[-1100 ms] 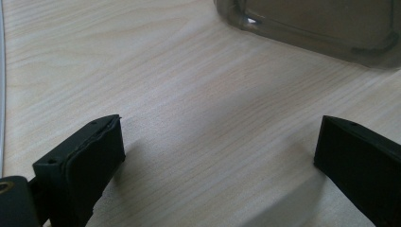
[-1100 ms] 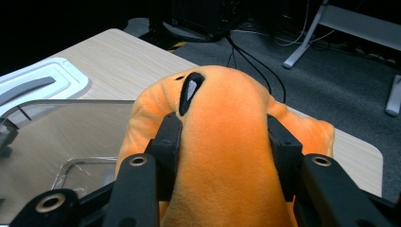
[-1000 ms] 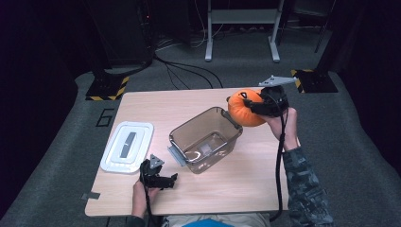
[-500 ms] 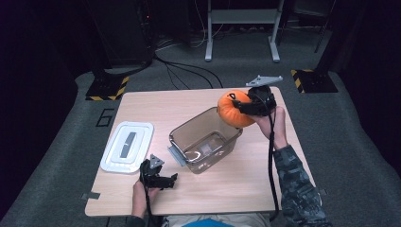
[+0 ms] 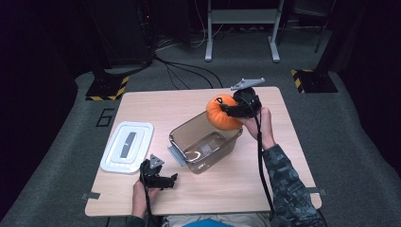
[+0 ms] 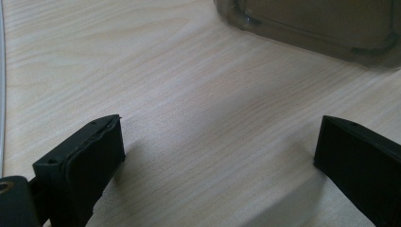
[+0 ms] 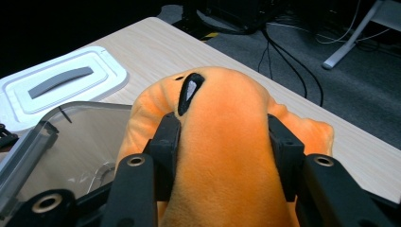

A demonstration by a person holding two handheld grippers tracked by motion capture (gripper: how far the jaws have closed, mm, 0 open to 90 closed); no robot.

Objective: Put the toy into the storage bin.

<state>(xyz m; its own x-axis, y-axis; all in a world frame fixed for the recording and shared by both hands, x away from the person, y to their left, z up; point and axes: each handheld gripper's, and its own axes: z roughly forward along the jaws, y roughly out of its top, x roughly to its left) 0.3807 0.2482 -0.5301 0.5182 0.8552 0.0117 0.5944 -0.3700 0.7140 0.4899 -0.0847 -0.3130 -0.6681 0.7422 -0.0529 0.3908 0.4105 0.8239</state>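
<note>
Near the left edge of the pale wooden tabletop [image 5: 156, 106] lies a white lid [image 5: 126, 146] with a grey handle strip, flat on the wood. Just right of it, by the near edge, the left gripper [image 5: 163, 179] rests low on the surface, its jaws spread wide with bare wood between them. At the middle stands a clear, smoke-tinted container [image 5: 204, 144], uncovered. Above its far right corner the right gripper [image 5: 234, 111] clamps an orange plush toy [image 5: 223, 112], the soft body bulging between the pads and hanging over the container's rim. Around the table the floor is grey carpet [image 5: 350, 142], with black cables [image 5: 182, 71], yellow-and-black striped stand feet and a grey metal frame [image 5: 241, 19] beyond the far edge, the rest in darkness.
</note>
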